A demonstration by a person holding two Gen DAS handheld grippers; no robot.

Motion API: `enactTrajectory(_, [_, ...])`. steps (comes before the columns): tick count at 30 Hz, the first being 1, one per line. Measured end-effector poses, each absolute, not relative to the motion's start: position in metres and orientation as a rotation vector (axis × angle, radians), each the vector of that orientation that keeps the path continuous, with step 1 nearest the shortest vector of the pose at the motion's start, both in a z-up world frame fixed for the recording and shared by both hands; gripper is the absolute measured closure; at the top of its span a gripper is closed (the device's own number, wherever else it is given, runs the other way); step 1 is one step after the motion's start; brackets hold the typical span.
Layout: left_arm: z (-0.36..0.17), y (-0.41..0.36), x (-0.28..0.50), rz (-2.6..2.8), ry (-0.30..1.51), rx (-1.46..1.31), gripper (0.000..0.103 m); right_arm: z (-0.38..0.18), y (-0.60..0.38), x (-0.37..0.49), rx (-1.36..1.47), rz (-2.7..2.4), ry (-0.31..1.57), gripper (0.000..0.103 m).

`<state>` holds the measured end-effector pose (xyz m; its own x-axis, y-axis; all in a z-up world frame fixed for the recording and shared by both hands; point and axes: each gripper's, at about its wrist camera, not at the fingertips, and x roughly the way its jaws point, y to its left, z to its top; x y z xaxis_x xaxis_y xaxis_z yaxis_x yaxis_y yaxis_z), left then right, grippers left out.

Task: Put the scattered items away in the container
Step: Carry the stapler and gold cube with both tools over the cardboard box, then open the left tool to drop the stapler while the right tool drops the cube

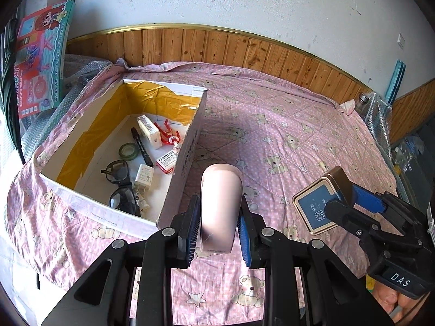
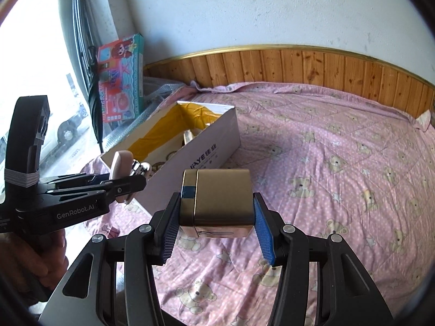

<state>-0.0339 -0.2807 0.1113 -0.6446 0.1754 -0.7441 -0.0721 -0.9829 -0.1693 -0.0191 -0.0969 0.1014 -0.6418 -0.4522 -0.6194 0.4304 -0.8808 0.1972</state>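
Left gripper [image 1: 218, 226] clamps pink shaver [image 1: 221, 203]; right gripper [image 2: 216, 231] clamps gold tin [image 2: 220, 198].

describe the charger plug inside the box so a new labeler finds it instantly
Start at the open cardboard box with yellow-taped inner walls on the pink bear-print bedsheet. On its floor, near the front wall, the charger plug lies between the black-framed glasses and the red-and-white carton. It is the only plain white block with metal prongs.
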Motion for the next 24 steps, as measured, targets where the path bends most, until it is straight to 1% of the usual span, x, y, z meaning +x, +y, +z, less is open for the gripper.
enactTrajectory(7, [0.119, -0.318, -0.047, 2.764, -0.273, -1.254, 0.076, 0.117, -0.117, -0.037, 0.901, -2.45, -0.03, 0.05])
enactTrajectory(15, [0.132, -0.379, -0.069, 2.86, -0.379, -1.244, 0.076, 0.132, -0.146, -0.063, 0.854, -2.416, 0.005, 0.05])
enactTrajectory(24, [0.144, -0.431, -0.096, 2.935, -0.404, -1.232, 0.076, 0.144, -0.176, -0.093, 0.81, -2.384, 0.031, 0.05])
